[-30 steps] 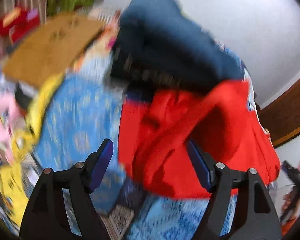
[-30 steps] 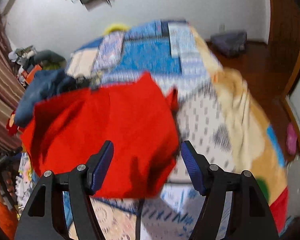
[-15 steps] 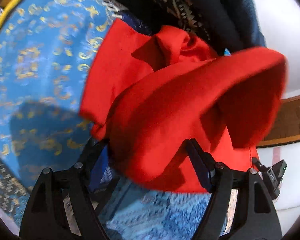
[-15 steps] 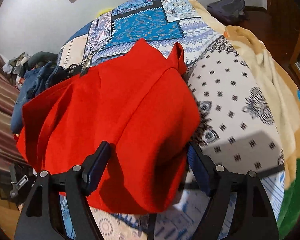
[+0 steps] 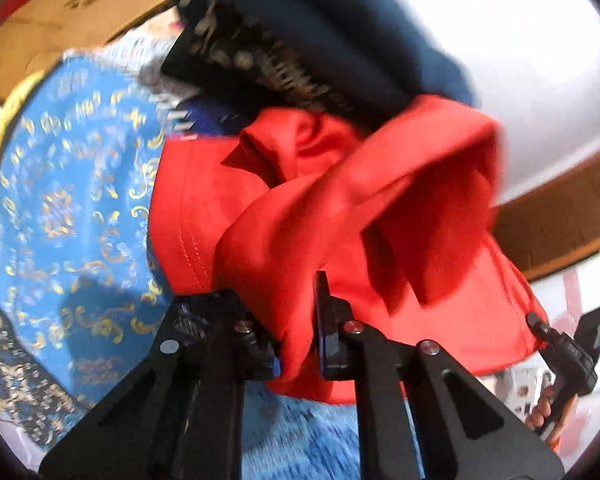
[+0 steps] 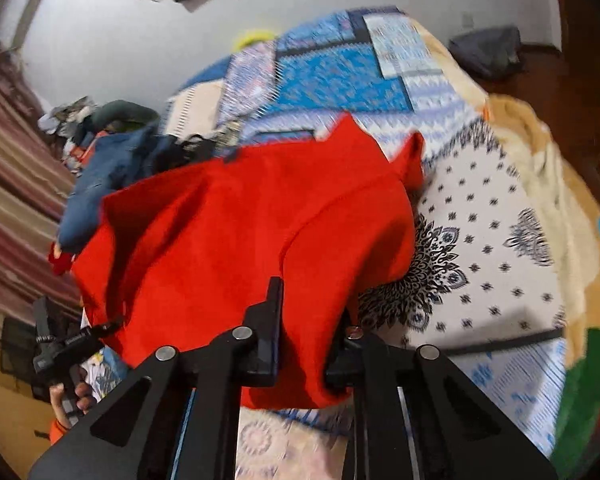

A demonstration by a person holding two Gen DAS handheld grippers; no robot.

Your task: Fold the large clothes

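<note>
A large red garment [image 5: 340,216] lies bunched on the patterned bedspread [image 5: 68,184]. My left gripper [image 5: 298,344] is shut on a fold of its near edge, red cloth pinched between the jaws. In the right wrist view the same red garment [image 6: 236,232] spreads over the bed, and my right gripper [image 6: 304,344] is shut on its near edge. The other gripper [image 6: 64,344] shows at the far left of that view, and the right one [image 5: 568,348] at the lower right of the left wrist view.
A pile of dark blue and black clothes [image 5: 324,36] lies behind the red garment. A cardboard sheet [image 5: 60,28] sits at the far left. The white patterned bedspread [image 6: 500,248] and a beige blanket [image 6: 548,168] lie right. Striped curtain [image 6: 12,184] stands left.
Both grippers went from open, hovering over the red garment, to shut on its near edge. The cloth now bunches up between each pair of jaws.
</note>
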